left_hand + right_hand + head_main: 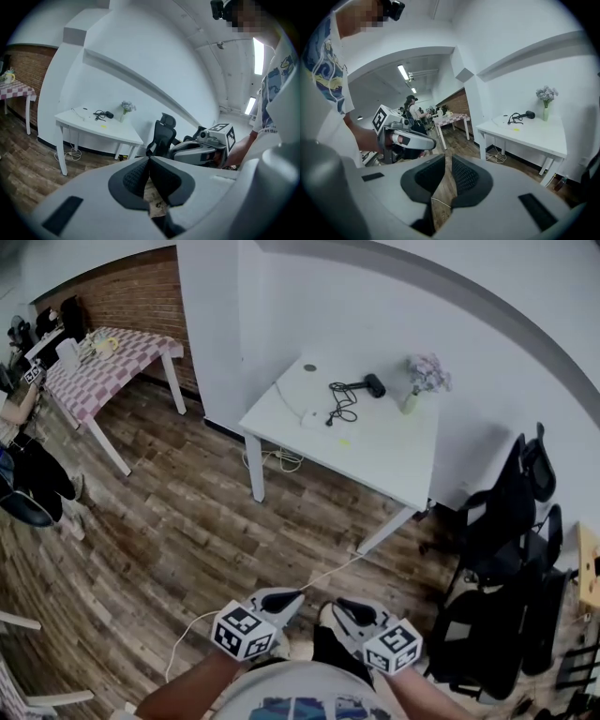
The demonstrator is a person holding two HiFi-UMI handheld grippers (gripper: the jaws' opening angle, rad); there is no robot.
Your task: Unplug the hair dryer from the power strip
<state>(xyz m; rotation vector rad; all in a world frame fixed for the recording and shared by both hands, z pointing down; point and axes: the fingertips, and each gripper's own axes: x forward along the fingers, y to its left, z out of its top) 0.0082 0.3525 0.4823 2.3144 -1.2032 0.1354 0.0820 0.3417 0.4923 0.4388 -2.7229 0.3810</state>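
Observation:
The black hair dryer (373,383) lies on the white table (394,460) across the room, with its black cord (342,403) coiled beside it. The cord runs toward a white power strip (313,419). The dryer (108,114) shows small and far in the left gripper view, and the dryer (528,114) is just as distant in the right gripper view. My left gripper (281,600) and right gripper (351,608) are held close to my body, far from the table. The left gripper (149,161) is shut and empty. On the right gripper (448,159) the pads stand all but together, with nothing between them.
A vase of flowers (424,379) stands at the table's far edge. Black office chairs (511,549) crowd the right side. A checkered table (103,367) and a person (19,465) are at the far left. A white cable (309,582) trails over the wooden floor.

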